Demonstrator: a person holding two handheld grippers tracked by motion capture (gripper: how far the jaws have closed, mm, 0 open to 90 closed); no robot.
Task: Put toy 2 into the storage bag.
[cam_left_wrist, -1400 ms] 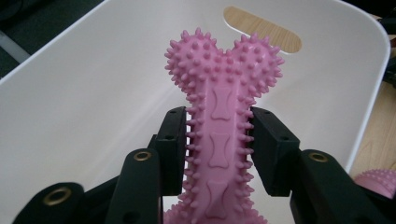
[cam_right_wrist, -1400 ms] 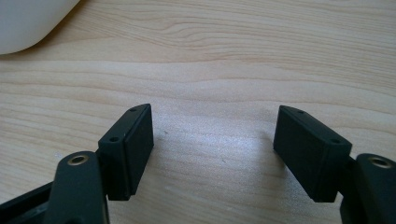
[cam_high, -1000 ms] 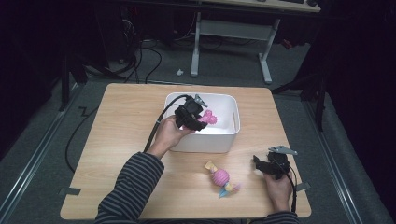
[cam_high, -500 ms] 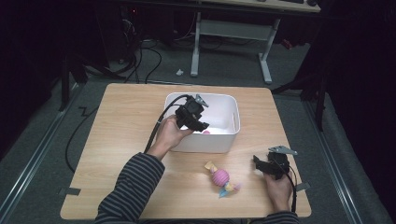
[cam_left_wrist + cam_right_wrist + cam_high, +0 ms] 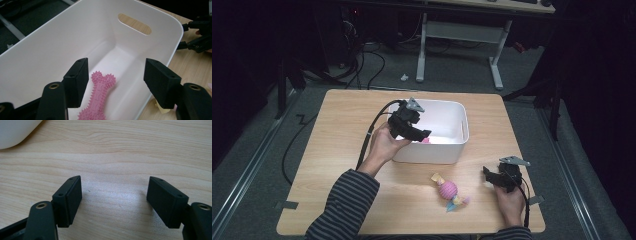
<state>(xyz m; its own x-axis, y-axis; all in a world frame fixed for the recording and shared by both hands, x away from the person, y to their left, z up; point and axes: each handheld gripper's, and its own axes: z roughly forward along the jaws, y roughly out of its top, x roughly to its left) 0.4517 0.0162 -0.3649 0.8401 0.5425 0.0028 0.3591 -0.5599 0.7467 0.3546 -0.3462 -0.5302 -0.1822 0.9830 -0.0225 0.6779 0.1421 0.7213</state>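
Left claw [image 5: 113, 82] over the white bin [image 5: 50, 47], jaws just opened; pink bone toy [image 5: 98, 96] lies released inside. Right claw [image 5: 113, 202] open, empty, near the bench's [image 5: 342, 125] right edge.

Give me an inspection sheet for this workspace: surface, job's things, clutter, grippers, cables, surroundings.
Surface: light wooden table, bare apart from the items below.
Job's things: pink bone toy lies on the floor of the white bin; pink ball toy with coloured ends lies on the table in front of the bin.
Clutter: nothing seen.
Grippers: left gripper over the bin, jaws have just been opening, apart and clear of the bone toy. Right gripper low over bare table, jaws open, nothing between them.
Cables: black cable trails from the left gripper; more cables on the floor behind.
Surroundings: dark room, grey floor, white desk frame behind the table.
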